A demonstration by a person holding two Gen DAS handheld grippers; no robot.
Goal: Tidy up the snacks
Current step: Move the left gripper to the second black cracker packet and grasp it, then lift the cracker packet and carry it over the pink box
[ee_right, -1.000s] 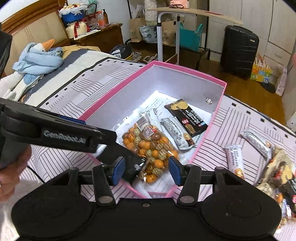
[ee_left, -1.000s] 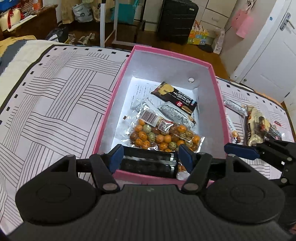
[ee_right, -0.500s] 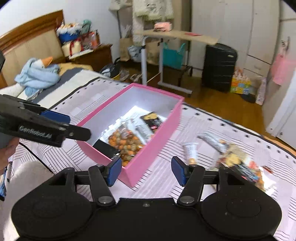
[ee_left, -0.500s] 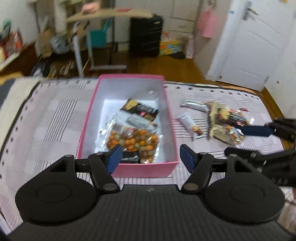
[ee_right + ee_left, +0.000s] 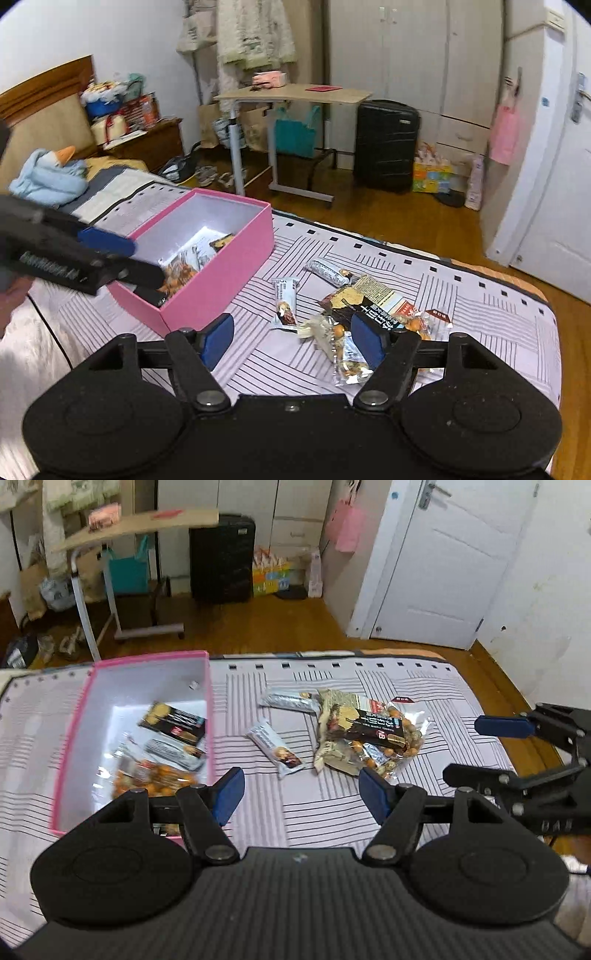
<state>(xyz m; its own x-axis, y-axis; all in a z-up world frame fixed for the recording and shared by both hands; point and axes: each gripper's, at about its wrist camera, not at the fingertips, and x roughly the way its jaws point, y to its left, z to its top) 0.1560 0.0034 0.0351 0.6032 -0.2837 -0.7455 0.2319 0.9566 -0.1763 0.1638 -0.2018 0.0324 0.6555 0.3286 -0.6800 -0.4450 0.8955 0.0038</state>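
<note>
1. The left gripper (image 5: 301, 794) hangs above the striped bedspread (image 5: 332, 812) with its blue-padded jaws spread wide and nothing between them.
2. The right gripper (image 5: 291, 341) is likewise wide apart and empty, held over the near side of the bedspread.
3. A pink rectangular cardboard box (image 5: 210, 709) with a white inside sits on the left of the bed; in it lie a dark biscuit packet (image 5: 173, 722), a silver snack bar (image 5: 173, 751) and a clear bag of orange coated nuts (image 5: 151, 779).
4. To the right of the box, loose on the bedspread, lie two silver-wrapped snack bars: one nearer (image 5: 275, 751) and one farther (image 5: 290, 701).
5. Right of these is a heap of snacks (image 5: 365, 738): a dark packet on top of a clear bag of orange nuts and a crumpled wrapper, all touching.
6. In the right wrist view the heap (image 5: 369, 314) lies just beyond the right gripper's fingers.
</note>
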